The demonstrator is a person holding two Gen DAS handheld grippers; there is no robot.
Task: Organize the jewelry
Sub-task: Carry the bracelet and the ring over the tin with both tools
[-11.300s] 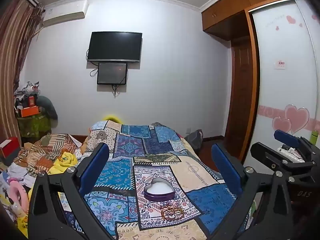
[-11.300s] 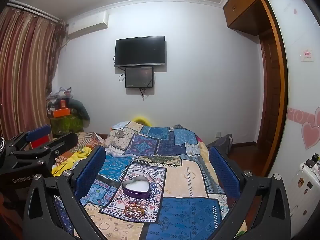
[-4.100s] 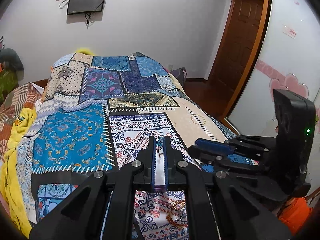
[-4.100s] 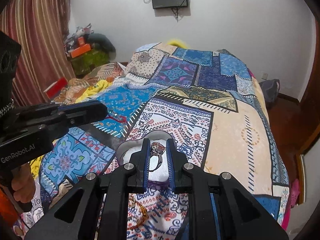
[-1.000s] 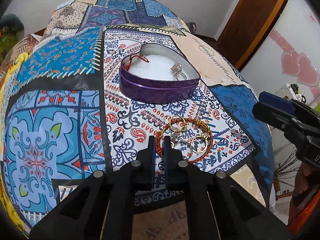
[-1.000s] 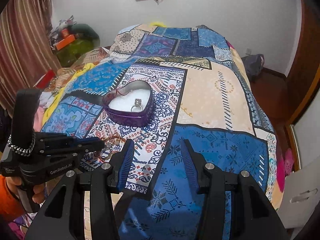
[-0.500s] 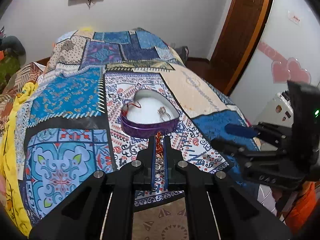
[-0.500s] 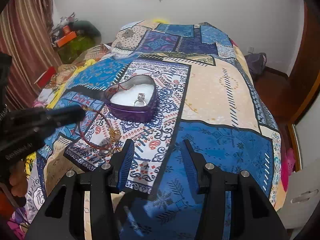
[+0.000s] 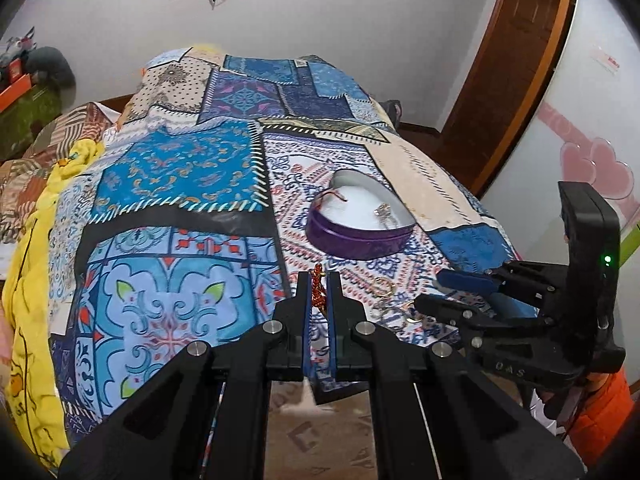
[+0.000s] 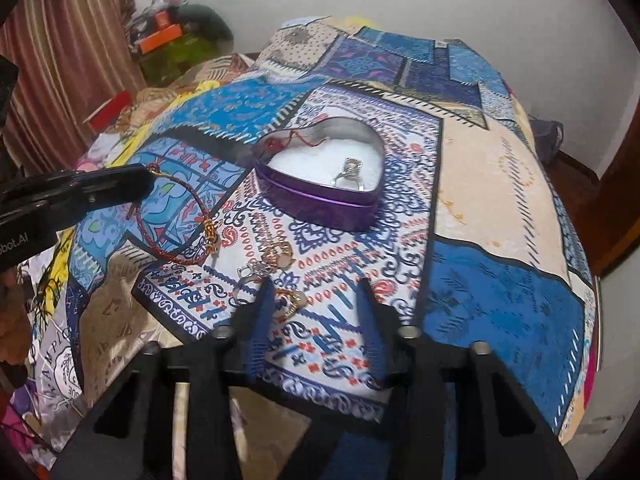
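Observation:
A purple heart-shaped tin (image 9: 360, 236) (image 10: 320, 196) sits on the patterned bedspread; it holds a silver ring (image 10: 350, 172) and a red cord (image 10: 296, 138) on white lining. My left gripper (image 9: 319, 280) (image 10: 140, 178) is shut on a red braided bracelet (image 9: 318, 286) (image 10: 176, 224) and holds it hanging above the bed, left of the tin. My right gripper (image 10: 314, 286) (image 9: 444, 286) is open, low over several loose gold and silver rings (image 10: 276, 256) (image 9: 384, 286) lying in front of the tin.
The bed (image 9: 180, 168) is covered by a blue patchwork spread. Yellow cloth and clutter (image 9: 36, 208) lie at its left side. A wooden door (image 9: 516, 60) and a wardrobe with pink hearts (image 9: 592, 160) stand on the right.
My left gripper has lifted the red bracelet off the bed and swung it left of the tin. My right gripper has dropped lower toward the loose rings.

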